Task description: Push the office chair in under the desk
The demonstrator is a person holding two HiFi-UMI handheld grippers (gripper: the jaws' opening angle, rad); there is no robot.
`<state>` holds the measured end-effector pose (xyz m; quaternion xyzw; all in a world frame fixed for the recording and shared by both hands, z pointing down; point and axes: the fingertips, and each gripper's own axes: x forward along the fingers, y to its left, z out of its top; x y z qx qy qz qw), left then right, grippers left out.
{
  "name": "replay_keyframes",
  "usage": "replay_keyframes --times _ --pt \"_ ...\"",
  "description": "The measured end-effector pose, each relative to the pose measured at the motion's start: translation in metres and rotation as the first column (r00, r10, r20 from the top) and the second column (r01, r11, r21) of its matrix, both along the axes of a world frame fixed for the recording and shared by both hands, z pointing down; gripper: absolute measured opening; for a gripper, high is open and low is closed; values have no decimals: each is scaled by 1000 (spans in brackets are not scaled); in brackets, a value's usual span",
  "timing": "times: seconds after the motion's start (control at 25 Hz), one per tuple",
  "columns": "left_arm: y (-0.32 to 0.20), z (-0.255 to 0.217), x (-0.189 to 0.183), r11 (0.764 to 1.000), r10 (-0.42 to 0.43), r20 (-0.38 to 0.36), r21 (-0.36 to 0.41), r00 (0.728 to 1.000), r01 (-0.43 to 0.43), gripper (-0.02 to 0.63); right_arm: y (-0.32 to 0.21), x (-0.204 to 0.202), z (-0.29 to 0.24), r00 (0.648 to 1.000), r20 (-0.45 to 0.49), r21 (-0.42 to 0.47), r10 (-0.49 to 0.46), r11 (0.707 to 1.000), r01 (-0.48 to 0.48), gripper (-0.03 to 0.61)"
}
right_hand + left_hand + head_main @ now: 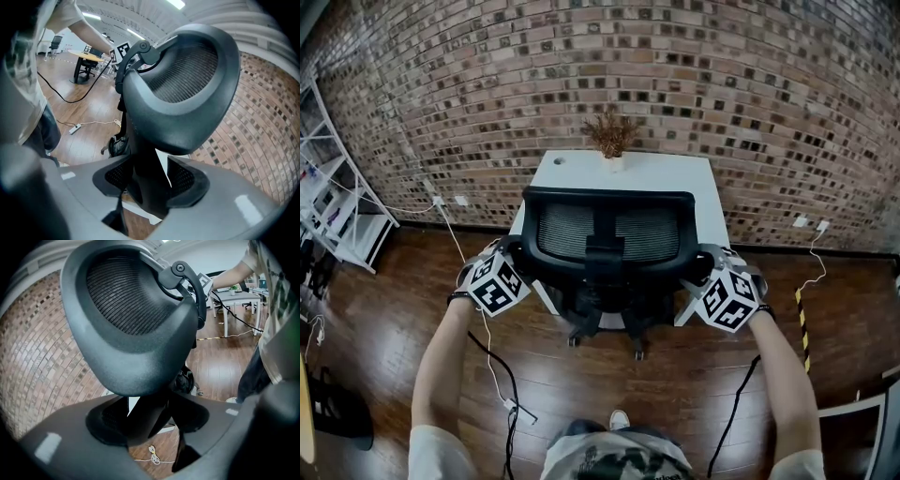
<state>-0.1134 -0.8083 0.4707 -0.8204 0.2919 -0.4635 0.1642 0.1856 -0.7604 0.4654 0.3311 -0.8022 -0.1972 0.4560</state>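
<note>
A black office chair (609, 234) with a mesh back stands with its seat tucked partly under a white desk (670, 173) against the brick wall. My left gripper (517, 255) is at the left edge of the backrest and my right gripper (699, 268) at the right edge. In the left gripper view the backrest's rim (140, 366) runs down between the jaws of the left gripper (150, 423), which are closed on it. The right gripper view shows the same: the right gripper (147, 183) grips the backrest frame (145, 154). The chair's base is mostly hidden.
A small dried plant (612, 136) stands at the desk's far edge. A white shelf unit (342, 211) is at the left wall. Cables (502, 375) trail over the wooden floor, with a power strip (75, 129). Another desk (234, 296) stands behind me.
</note>
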Motion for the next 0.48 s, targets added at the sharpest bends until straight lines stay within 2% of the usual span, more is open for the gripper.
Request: replay_keyframes --times 0.28,0.48 --pt "-4 -1 0 999 -43 1 18 999 43 293 -3 0 -2 999 21 37 31 999 -32 232" --pt "0 -4 -5 993 -98 -53 59 994 101 318 2 2 -8 996 36 60 79 995 -81 278"
